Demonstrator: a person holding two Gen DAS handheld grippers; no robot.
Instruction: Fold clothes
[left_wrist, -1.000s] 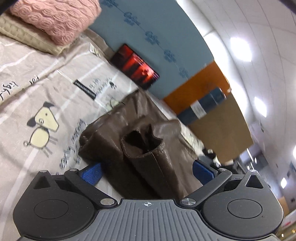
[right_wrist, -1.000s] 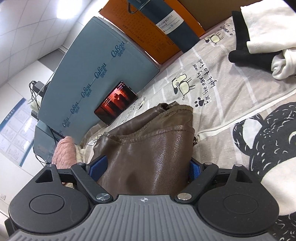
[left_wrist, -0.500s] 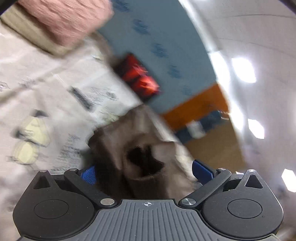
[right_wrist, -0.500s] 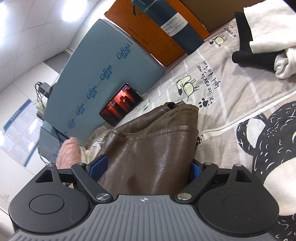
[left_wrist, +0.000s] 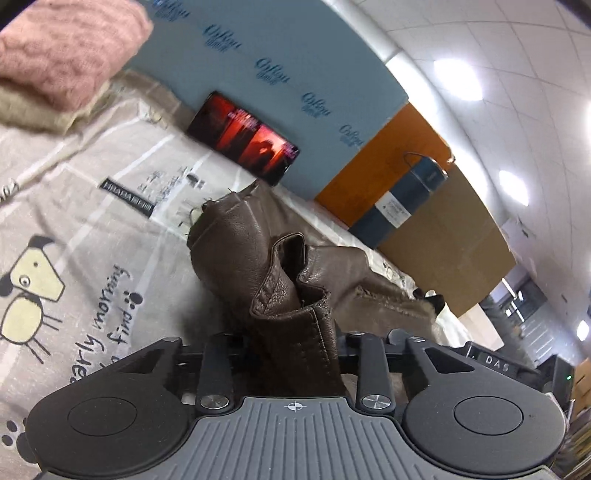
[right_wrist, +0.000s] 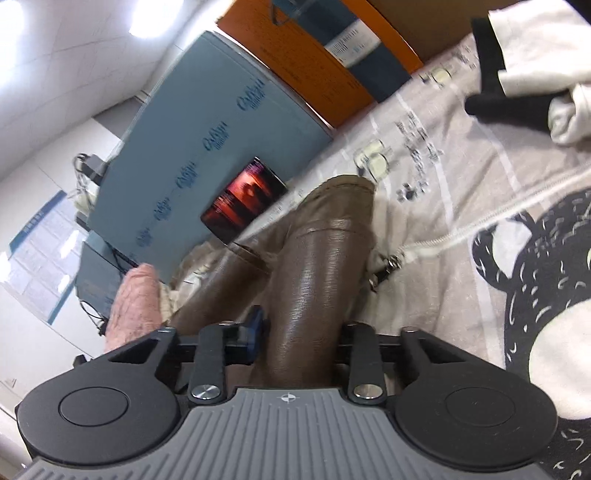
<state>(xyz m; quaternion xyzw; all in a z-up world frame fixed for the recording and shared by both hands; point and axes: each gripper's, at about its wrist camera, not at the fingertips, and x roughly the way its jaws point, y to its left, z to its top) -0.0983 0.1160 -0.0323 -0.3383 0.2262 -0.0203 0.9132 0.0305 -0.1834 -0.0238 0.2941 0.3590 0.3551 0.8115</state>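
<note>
In the left wrist view the left gripper (left_wrist: 295, 354) is seen closing, with a bunched fold of the brown leather garment (left_wrist: 258, 258) pinched between its jaws; the fingertips themselves are buried in the leather. In the right wrist view the right gripper (right_wrist: 295, 332) is likewise closing on a smooth rolled section of the same garment (right_wrist: 317, 266), one blue pad (right_wrist: 255, 328) being pressed against its near side. The garment is laid on the printed bedspread (left_wrist: 74, 206), near a dark tablet (left_wrist: 243, 140) propped against a blue foam panel (left_wrist: 288, 59). A pink knit (left_wrist: 62, 48) is stacked at the far corner, and black and white clothes (right_wrist: 517, 74) are piled to the right. Risk, as judged: the leather looks stiff and glossy, so a thick multi-layer bite could slide out of the closing jaws once it is lifted; only some of the layers may be caught, so that the rest would sag and spoil the fold. A metal zip pull (right_wrist: 388, 266) beside the right grip could snag on the bedspread. Not resolved: which part of the garment each gripper holds, the garment's full outline and type, and the far pad on each side. The right view is motion-blurred.
</note>
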